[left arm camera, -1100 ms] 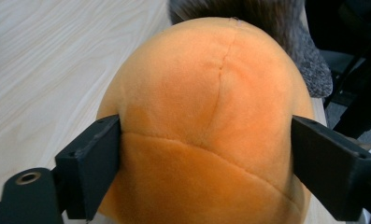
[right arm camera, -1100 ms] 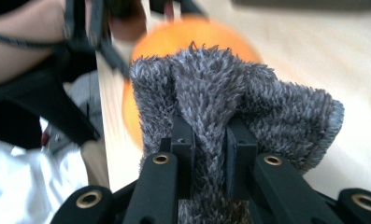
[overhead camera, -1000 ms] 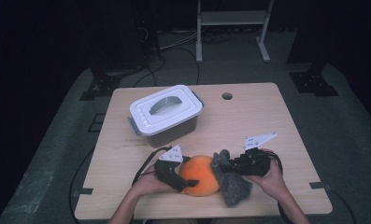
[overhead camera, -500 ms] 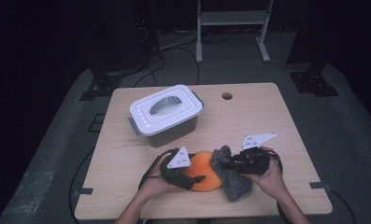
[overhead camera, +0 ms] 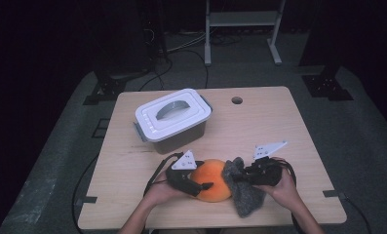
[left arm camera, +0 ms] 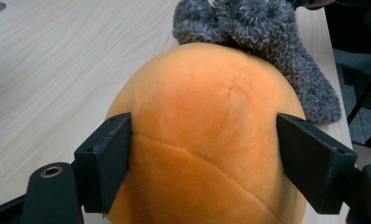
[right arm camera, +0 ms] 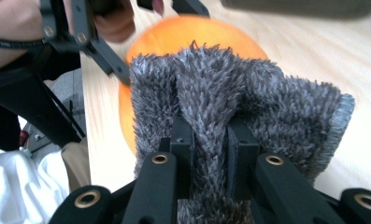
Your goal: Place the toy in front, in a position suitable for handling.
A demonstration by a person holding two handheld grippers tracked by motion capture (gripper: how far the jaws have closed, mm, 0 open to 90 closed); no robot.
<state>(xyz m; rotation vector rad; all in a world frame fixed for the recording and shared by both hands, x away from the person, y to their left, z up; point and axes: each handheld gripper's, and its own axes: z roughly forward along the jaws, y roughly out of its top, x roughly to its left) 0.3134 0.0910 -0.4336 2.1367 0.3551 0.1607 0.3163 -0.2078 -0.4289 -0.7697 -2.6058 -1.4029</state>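
An orange plush ball lies near the table's front edge. My left gripper comes at it from the left. Its jaws have just been closing, and both pads press into the ball. A grey fuzzy cloth lies against the ball's right side. My right gripper is shut on a pinched fold of the cloth, held between its jaws. Behind the cloth in the right gripper view are the ball and the left gripper.
A grey box with a white handled lid stands at the back left of the wooden table. A round hole is near the table's far edge. A metal rack stands on the floor beyond.
The left gripper's jaws have come in against the ball's sides, and its grey plate has tipped up. The right gripper and the cloth have stayed where they were.
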